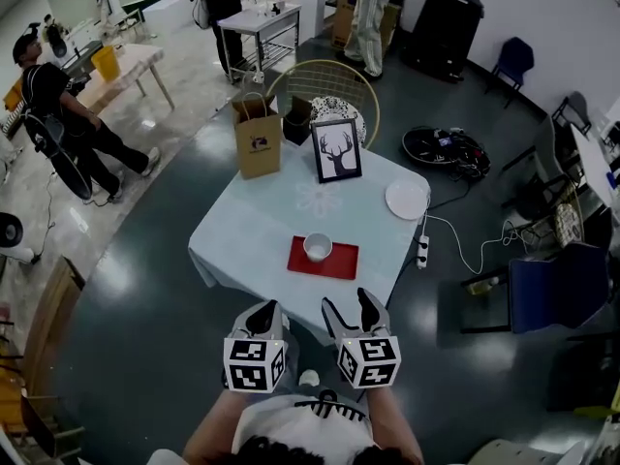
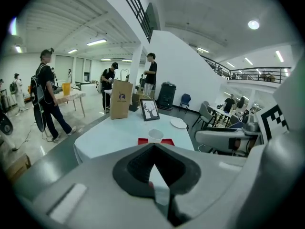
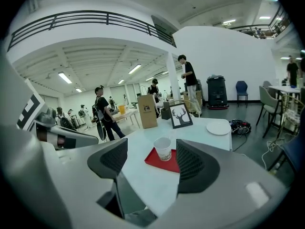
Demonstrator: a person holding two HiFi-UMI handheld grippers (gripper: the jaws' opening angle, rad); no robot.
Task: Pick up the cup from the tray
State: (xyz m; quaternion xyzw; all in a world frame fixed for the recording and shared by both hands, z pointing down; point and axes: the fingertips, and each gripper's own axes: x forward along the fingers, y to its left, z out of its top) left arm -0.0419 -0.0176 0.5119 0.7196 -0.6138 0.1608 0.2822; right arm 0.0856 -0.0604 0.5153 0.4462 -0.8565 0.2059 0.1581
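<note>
Cup stands upright on the red tray near the front of the table, well apart from both my grippers, which I hold side by side just off the table's near edge. My left gripper has its jaws pressed together on nothing, while my right gripper has its jaws wide apart and empty, the cup showing beyond the gap. Behind the tray are a deer picture, a paper bag and a plate

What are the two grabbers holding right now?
Nothing. The left gripper is shut and empty, the right gripper open and empty. The cup stands untouched on the red tray.
</note>
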